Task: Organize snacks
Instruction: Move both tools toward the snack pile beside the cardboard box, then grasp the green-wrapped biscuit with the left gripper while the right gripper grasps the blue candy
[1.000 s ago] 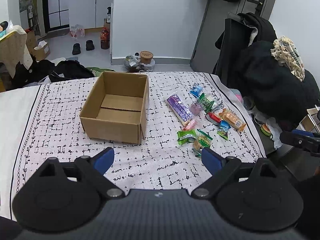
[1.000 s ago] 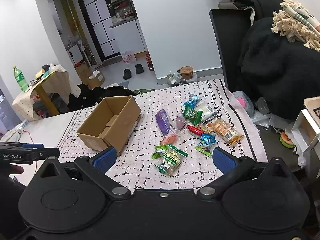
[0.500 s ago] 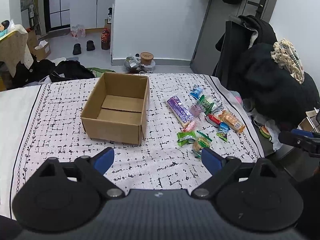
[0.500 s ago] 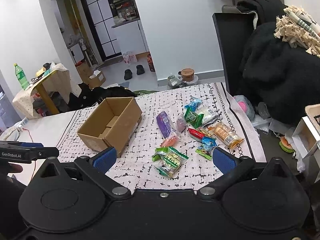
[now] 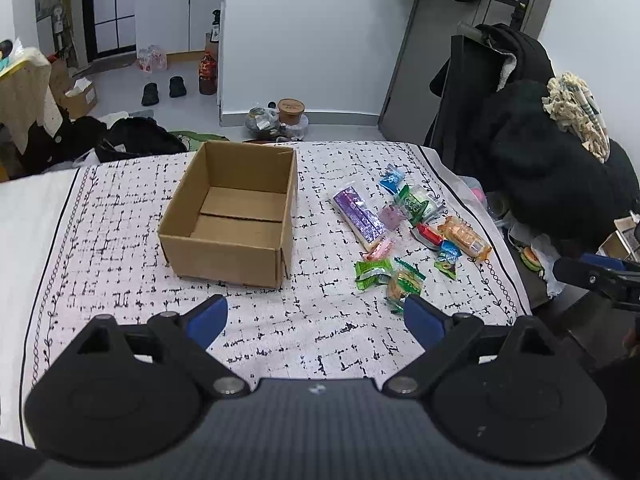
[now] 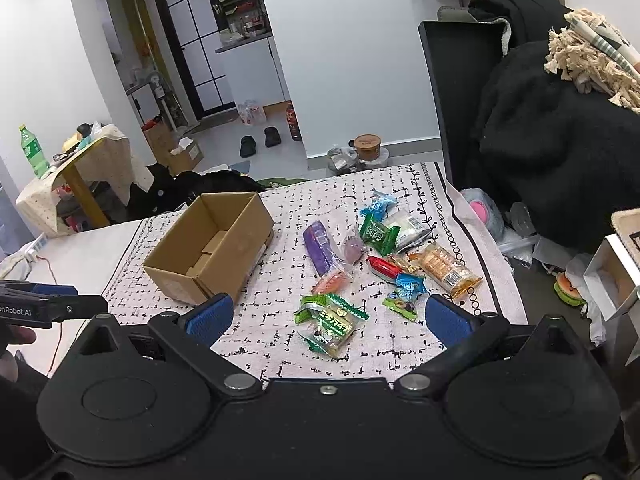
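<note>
An open, empty cardboard box (image 5: 236,216) (image 6: 208,252) sits on the patterned tablecloth (image 5: 120,240). To its right lie several wrapped snacks: a purple pack (image 5: 358,216) (image 6: 316,250), green packs (image 5: 374,274) (image 6: 332,320), an orange pack (image 5: 464,236) (image 6: 444,268), a red one (image 6: 382,268) and blue ones (image 5: 392,180). My left gripper (image 5: 316,316) hovers open above the near table edge, in front of the box. My right gripper (image 6: 326,314) is open too, hanging over the nearest green packs. Neither holds anything.
A chair piled with dark clothes (image 5: 540,160) stands right of the table. Bags, slippers (image 5: 162,90) and a tub (image 5: 290,110) lie on the floor beyond. The table's right edge (image 6: 500,272) drops to floor clutter. A side table with a green bottle (image 6: 32,152) is far left.
Both cameras drifted slightly, so the box and snacks sit a little lower and nearer in view. Both grippers stayed open; nothing on the table moved.
</note>
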Demonstrator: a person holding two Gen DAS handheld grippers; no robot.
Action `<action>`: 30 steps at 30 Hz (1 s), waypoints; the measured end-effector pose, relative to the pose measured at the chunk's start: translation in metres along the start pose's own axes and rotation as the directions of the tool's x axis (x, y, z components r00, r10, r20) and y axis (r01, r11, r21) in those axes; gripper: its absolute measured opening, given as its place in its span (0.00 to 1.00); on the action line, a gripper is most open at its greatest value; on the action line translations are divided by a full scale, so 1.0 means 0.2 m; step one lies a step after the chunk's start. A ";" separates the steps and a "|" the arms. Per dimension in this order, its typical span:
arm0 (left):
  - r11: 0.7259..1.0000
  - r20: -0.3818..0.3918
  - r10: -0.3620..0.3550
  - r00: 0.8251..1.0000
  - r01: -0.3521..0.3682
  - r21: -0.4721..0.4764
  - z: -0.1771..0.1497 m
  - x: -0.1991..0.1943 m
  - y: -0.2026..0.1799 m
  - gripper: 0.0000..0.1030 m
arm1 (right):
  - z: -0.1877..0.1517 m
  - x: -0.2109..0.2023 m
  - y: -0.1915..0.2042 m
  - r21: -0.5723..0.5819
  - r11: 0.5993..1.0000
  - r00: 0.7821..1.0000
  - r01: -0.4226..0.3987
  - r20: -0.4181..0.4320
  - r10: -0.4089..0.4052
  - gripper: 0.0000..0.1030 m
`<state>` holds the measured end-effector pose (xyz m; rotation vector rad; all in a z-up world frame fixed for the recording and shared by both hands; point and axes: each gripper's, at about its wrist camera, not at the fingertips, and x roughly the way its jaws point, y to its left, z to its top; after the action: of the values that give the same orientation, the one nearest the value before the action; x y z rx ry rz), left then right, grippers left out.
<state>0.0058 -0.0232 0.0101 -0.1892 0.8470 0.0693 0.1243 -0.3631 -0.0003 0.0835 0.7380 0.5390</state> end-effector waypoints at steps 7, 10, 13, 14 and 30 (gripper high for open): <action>1.000 -0.014 -0.012 1.000 0.012 0.001 0.01 0.07 0.00 0.91 | -0.01 0.05 -0.02 0.005 1.000 1.000 0.004 -0.013 -0.004 1.00; 1.000 -0.022 -0.014 1.000 0.014 0.010 0.02 0.10 -0.01 0.91 | 0.00 0.09 -0.04 0.019 1.000 1.000 0.003 -0.013 -0.003 1.00; 1.000 -0.028 -0.014 0.999 0.015 0.018 0.03 0.13 -0.02 0.91 | 0.00 0.13 -0.07 0.027 1.000 1.000 0.007 -0.018 -0.006 1.00; 1.000 -0.031 -0.015 0.999 0.015 0.018 0.03 0.15 -0.03 0.91 | 0.00 0.14 -0.07 0.028 1.000 1.000 0.009 -0.020 -0.008 1.00; 0.997 -0.083 -0.072 0.994 0.073 0.020 0.08 0.43 -0.12 0.91 | 0.00 0.38 -0.21 0.069 0.997 0.997 0.037 -0.071 -0.032 1.00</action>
<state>0.0764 -0.0451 -0.0405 -0.2026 0.9215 -0.0162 0.1893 -0.3625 -0.0572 0.1178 0.8251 0.4854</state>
